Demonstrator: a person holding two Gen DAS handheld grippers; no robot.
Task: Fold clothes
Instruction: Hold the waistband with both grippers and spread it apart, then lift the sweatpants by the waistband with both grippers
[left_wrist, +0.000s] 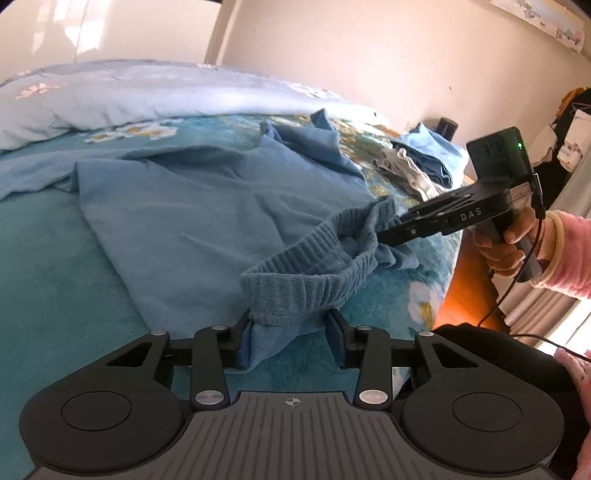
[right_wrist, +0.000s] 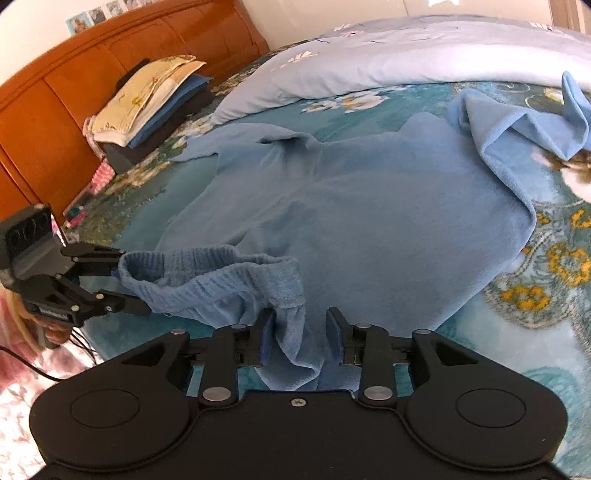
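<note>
A blue sweater (left_wrist: 192, 206) (right_wrist: 369, 206) lies spread on the teal flowered bedspread (left_wrist: 55, 266), with one sleeve bunched at its far side. Its ribbed hem (left_wrist: 295, 284) (right_wrist: 221, 277) stands raised off the bed as a loop between both grippers. My left gripper (left_wrist: 291, 332) (right_wrist: 127, 280) holds one end of the hem, and the bunched rib fills the space between its pads. At the other end my right gripper (right_wrist: 301, 328) (left_wrist: 384, 225) stands open. There the cloth hangs against one pad, and a gap shows beside the other.
A pale blue quilt (left_wrist: 110, 99) (right_wrist: 406, 55) is heaped at the far side of the bed. Folded clothes (right_wrist: 147, 99) are stacked by the orange headboard (right_wrist: 55, 92). More garments (left_wrist: 424, 162) lie near the bed's edge. A hand in a pink sleeve (left_wrist: 506, 247) grips the right tool.
</note>
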